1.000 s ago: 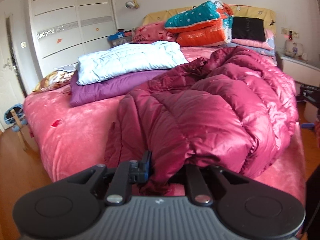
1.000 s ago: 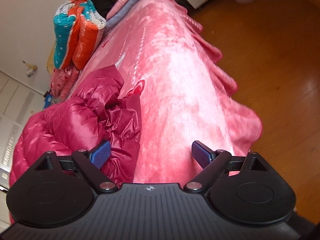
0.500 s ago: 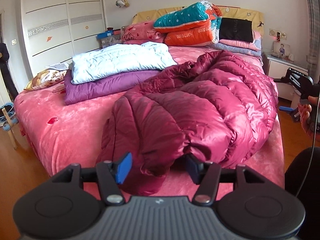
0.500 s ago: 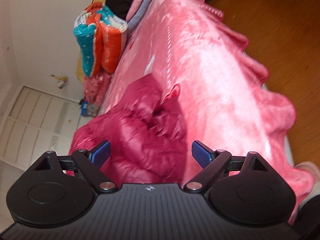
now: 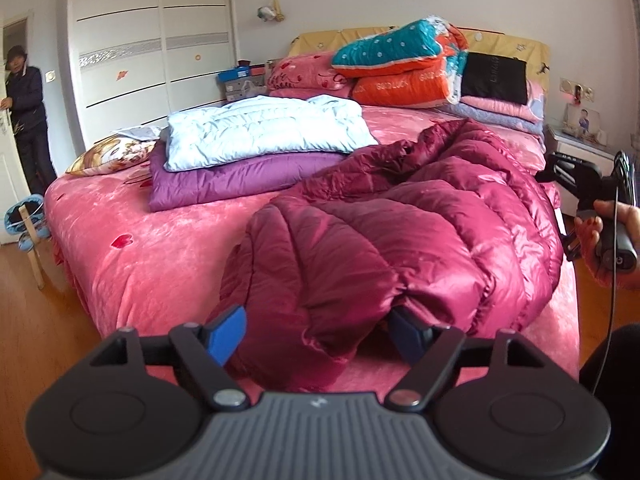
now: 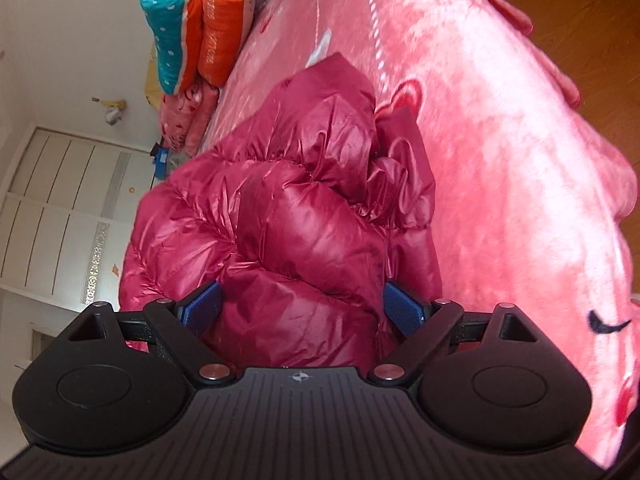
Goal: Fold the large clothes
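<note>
Two grippers, neither holding: left gripper point(image 5: 316, 334) is opening around the maroon down coat's point(image 5: 400, 236) hem at the bed's point(image 5: 132, 256) foot edge; right gripper point(image 6: 300, 310) gapes wide. Slick fabric could slump and unfold.

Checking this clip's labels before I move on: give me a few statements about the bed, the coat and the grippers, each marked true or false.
1. The dark red puffy down coat lies crumpled on the pink plush bedspread. True.
2. The left gripper is clamped on the coat's hem. False: its jaws are opening, with the hem lying loose between them.
3. The folded pale blue quilted coat lies on top of the folded purple coat. True.
4. The right gripper is shut. False: its blue pads stand wide apart in front of the coat.
5. The teal and orange quilt is spread flat across the bed. False: it is bundled at the headboard.
</note>
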Demonstrator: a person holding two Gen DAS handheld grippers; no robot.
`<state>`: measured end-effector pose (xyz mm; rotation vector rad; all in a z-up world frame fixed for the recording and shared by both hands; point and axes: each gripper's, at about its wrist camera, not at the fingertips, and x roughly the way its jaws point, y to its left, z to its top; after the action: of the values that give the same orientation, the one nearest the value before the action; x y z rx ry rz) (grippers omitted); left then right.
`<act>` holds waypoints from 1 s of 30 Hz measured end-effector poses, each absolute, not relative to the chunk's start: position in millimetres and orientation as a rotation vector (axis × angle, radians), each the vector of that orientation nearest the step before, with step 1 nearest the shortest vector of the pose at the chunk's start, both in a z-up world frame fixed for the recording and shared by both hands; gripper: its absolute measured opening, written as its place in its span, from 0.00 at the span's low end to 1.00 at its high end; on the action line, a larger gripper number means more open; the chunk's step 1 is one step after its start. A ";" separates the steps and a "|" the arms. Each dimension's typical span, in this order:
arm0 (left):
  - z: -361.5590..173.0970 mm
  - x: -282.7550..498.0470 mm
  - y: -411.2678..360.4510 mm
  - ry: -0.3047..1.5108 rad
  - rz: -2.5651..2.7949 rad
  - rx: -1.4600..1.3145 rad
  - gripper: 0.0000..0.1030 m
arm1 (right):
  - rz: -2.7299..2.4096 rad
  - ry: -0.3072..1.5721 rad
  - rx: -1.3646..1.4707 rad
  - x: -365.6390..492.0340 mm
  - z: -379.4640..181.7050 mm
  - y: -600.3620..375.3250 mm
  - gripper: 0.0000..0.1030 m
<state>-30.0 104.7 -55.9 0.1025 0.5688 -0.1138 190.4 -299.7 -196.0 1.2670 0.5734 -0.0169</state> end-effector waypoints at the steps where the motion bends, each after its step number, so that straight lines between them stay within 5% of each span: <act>1: -56.1 -29.7 105.6 0.569 -0.108 0.100 0.80 | 0.002 0.560 1.297 191.0 -199.1 -297.4 1.00; 5: -57.9 -30.7 109.2 0.573 -0.084 0.072 0.83 | 0.060 0.525 1.328 189.6 -201.7 -287.5 0.94; 9: -58.8 -30.4 114.5 0.579 -0.055 0.033 0.87 | 0.059 0.527 1.212 185.9 -184.3 -279.4 0.59; 12: -57.6 -29.8 119.7 0.581 -0.037 -0.005 0.88 | 0.066 0.505 1.168 180.4 -168.5 -273.5 0.43; 19: -53.8 -31.3 126.4 0.581 -0.005 -0.059 0.88 | 0.131 0.428 1.056 156.6 -121.7 -252.6 0.32; 30: -45.2 -38.1 145.7 0.555 0.071 -0.183 0.92 | 0.433 0.390 0.744 113.8 -41.1 -171.5 0.32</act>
<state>-38.1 145.7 -45.2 -0.1829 0.5549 0.0709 113.8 -171.5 -41.1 0.7438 0.3902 0.4331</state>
